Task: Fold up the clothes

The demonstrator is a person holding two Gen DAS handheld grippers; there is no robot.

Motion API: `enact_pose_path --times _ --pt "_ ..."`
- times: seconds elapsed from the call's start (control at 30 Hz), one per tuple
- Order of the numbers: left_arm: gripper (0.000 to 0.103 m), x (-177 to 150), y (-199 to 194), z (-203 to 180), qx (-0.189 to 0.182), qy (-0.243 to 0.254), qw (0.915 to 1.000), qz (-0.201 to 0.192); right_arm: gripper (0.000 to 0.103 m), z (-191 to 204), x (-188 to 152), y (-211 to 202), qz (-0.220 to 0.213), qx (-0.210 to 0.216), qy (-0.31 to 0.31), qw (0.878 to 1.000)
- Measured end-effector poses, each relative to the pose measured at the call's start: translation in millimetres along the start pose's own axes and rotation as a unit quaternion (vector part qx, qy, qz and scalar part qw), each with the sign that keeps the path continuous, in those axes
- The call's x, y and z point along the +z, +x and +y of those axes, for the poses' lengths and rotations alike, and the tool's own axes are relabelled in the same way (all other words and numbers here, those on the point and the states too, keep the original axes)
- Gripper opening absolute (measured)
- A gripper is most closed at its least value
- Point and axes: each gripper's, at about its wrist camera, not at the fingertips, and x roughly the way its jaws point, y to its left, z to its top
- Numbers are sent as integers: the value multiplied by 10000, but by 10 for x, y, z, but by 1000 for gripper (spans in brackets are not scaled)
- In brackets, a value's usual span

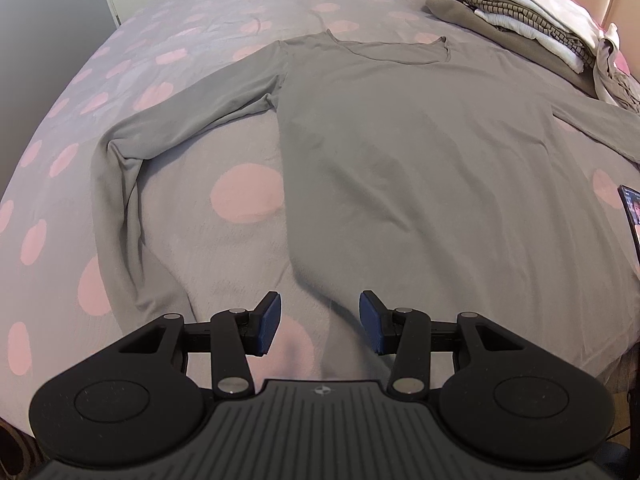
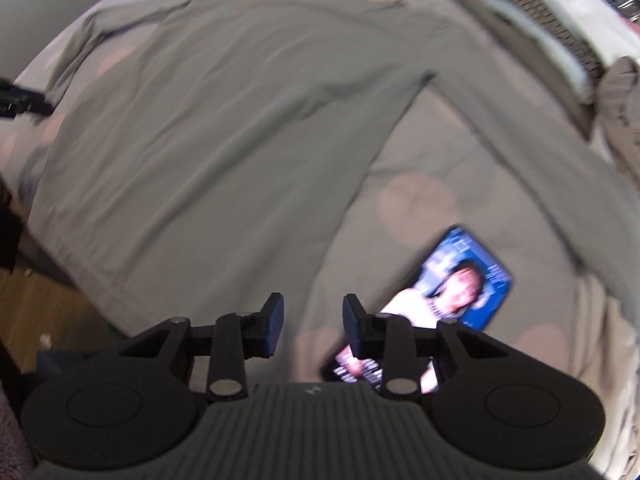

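A soft grey long-sleeved shirt (image 1: 400, 152) lies flat across the middle of the frame on a grey bedspread (image 1: 224, 248) with pink dots. The left gripper (image 1: 319, 322) hovers over its hem, jaws apart and empty. The right gripper (image 2: 313, 320) is likewise parted, gripping nothing; its view is blurred. A glossy magazine (image 2: 460, 280) is partly hidden behind it. Folded clothes (image 1: 520, 12) sit upper right.

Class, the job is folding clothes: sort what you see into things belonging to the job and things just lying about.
Belongs to the job:
grey long-sleeved top
pile of folded clothes
left tongs
right tongs

Just lying about:
phone showing a picture
spotted bedcover
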Motion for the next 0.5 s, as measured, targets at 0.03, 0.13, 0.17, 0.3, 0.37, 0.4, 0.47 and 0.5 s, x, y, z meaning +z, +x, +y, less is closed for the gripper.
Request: enact_pose_path --times 0.03,0.13,0.17,0.3,0.37,0.4,0.47,0.5 --pt "41 -18 1 19 -18 -9 10000 12 35 51 -12 49 108 58 -57 9999" --pt "42 -97 10 69 -83 -27 9999 91 35 162 -20 170 364 60 -272 9990" --pt "42 -130 19 89 -100 -32 9998 141 35 181 -27 205 461 38 -303 9985" --pt "44 -286 111 168 -130 -58 9988 463 35 203 -28 354 860 -93 -308 9958" --pt "44 -362 185 197 -147 -83 9980 604 36 204 -25 404 974 -97 -289 9948" --pt "44 -389 228 195 -192 -65 9977 644 37 204 -25 419 1006 -86 -277 9945" --pt "44 -425 322 150 -321 79 9971 685 37 202 -32 437 1046 -64 -252 9942" --pt "44 -432 373 112 -349 195 9966 724 38 200 -41 444 1059 -53 -242 9941"
